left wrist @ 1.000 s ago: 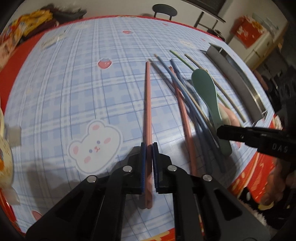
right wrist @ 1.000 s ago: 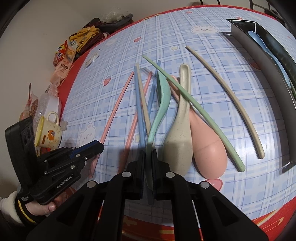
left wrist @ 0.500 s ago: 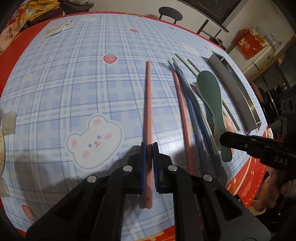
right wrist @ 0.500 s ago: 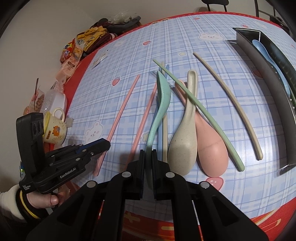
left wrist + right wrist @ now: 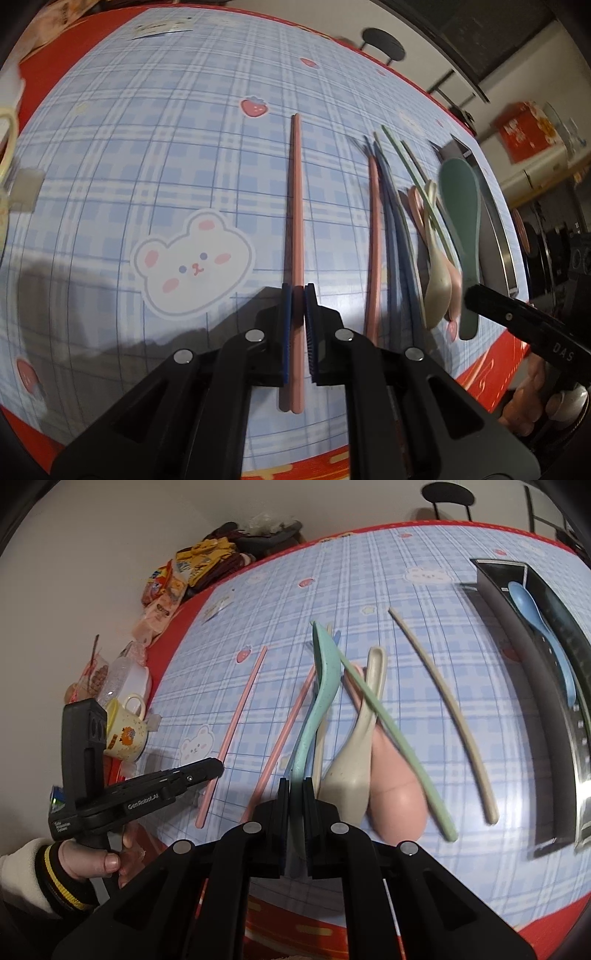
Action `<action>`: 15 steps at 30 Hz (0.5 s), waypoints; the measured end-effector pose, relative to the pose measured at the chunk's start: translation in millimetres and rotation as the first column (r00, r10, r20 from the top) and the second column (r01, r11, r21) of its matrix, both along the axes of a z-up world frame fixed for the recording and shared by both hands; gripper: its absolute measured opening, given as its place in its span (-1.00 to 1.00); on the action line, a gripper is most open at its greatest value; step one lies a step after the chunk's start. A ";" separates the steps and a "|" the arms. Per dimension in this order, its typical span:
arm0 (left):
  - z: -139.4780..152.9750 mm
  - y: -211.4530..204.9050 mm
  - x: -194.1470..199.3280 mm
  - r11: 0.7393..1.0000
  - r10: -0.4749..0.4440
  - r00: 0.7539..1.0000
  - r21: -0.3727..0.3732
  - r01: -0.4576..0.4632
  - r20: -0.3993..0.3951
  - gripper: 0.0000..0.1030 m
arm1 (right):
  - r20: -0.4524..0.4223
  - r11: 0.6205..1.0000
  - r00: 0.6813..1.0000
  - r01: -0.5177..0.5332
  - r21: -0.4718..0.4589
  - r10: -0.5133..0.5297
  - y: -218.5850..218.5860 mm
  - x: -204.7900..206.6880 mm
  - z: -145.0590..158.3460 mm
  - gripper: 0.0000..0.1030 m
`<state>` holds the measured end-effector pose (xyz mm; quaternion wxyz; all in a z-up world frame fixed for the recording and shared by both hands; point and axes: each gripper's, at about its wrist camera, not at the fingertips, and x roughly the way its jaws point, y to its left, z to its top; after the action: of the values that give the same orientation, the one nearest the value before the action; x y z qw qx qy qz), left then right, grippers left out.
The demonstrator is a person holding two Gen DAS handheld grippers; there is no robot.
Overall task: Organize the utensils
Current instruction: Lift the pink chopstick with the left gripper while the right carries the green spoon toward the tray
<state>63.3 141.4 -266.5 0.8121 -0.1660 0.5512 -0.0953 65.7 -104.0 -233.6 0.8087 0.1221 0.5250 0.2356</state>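
Observation:
My left gripper (image 5: 295, 290) is shut on a pink chopstick (image 5: 296, 192) near its close end; the stick points straight away over the checked tablecloth. The right wrist view shows that gripper (image 5: 216, 766) on the same chopstick (image 5: 240, 712). My right gripper (image 5: 295, 784) is shut on the handle of a green spoon (image 5: 325, 664), whose bowl is raised above the pile. Beside the spoon lie a beige spoon (image 5: 354, 775), a pink spoon (image 5: 397, 797), a green chopstick (image 5: 399, 746), a beige chopstick (image 5: 450, 709) and a second pink chopstick (image 5: 284, 738). Blue chopsticks (image 5: 397, 240) lie under the pile.
A dark metal tray (image 5: 546, 709) at the right edge holds a blue spoon (image 5: 535, 616). A yellow mug (image 5: 125, 731) and snack packets (image 5: 177, 579) stand at the table's left side. A hand (image 5: 92, 860) holds the left gripper. The table's red near edge is close.
The green spoon has risen and tilted in the right gripper, its bowl now above the other utensils. Both views have rolled a little. The pink chopstick stays in the left gripper.

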 end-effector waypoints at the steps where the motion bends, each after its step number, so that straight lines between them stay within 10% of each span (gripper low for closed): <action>1: 0.2 -0.8 -0.6 1.000 0.019 1.000 0.002 -0.019 -0.002 -0.78 | 0.004 1.000 1.000 -0.015 0.002 0.015 -4.1 1.4 1.9 -0.85; 15: 16.5 -25.8 -12.3 0.961 0.261 0.965 0.094 -0.259 -0.010 -0.79 | 0.071 0.993 0.994 -0.090 0.070 0.085 -88.1 20.0 22.6 -0.85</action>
<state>50.9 115.6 -250.0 0.8182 -0.2003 0.5375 0.0394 85.7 -192.1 -211.0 0.8101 0.1203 0.4929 0.2939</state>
